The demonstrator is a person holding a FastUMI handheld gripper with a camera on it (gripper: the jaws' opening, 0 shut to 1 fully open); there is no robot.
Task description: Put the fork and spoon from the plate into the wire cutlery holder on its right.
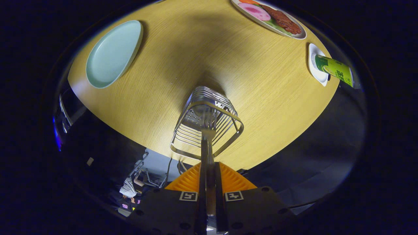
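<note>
I look down on a round wooden table (pixel 202 52). My gripper (pixel 209 168) is shut on the handle of a metal fork (pixel 208 137), which runs straight ahead from between the fingers. The fork's tines reach down inside the wire cutlery holder (pixel 183 138), just ahead of the fingertips near the table's near edge. The holder stands upright, and its perforated base shows through the top. Beyond it to the left lies the pale green plate (pixel 112 54) with nothing on it. I cannot make out a spoon.
A white plate of food (pixel 271 18) sits at the far right of the table. A green can (pixel 334 69) lies on a small white dish (pixel 316 70) near the right edge. Below the table's near edge there are dark floor and a seated person (pixel 130 189).
</note>
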